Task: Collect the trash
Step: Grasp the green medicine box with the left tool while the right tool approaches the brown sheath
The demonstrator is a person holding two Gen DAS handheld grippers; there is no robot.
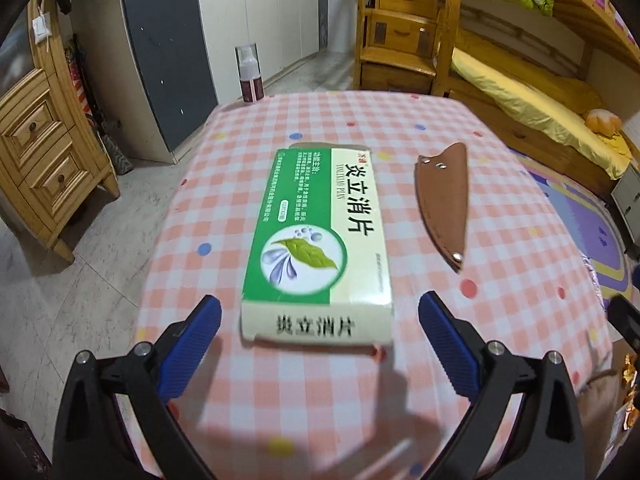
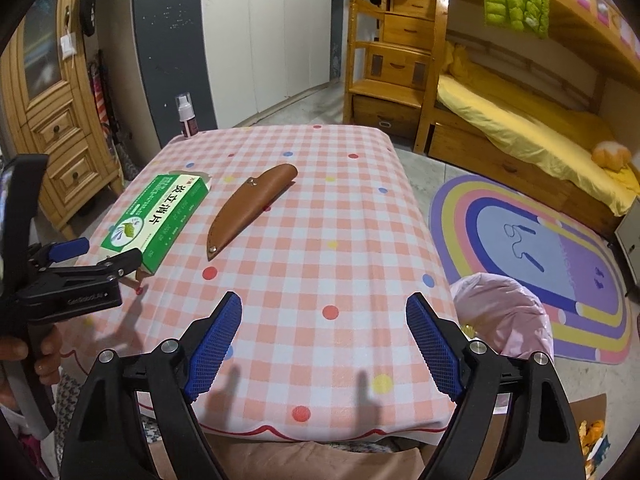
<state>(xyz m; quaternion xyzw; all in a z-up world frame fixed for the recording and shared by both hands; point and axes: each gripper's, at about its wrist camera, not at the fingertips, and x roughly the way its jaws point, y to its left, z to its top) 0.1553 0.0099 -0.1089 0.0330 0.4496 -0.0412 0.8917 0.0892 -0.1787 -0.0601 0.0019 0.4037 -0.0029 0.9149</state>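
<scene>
The left tool (image 1: 320, 328) is spread wide, its blue pads flanking the near end of the green medicine box (image 1: 316, 240) lying flat on the checkered worktop (image 1: 500, 320). The right tool (image 2: 324, 344) is also spread, holding nothing. Just beside the box lies a brown leather sheath (image 1: 444, 204); well beyond it stands a pump bottle (image 1: 250, 76).

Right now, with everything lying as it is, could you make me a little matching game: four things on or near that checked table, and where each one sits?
Things:
1. medicine box
2. leather knife sheath
3. spray bottle
4. pink trash bag

Places:
A. far left corner of the table
B. off the table's right edge, low down
C. just ahead of the left gripper
D. mid-table, right of the box

Pairs: 1-C, 2-D, 3-A, 4-B
</scene>
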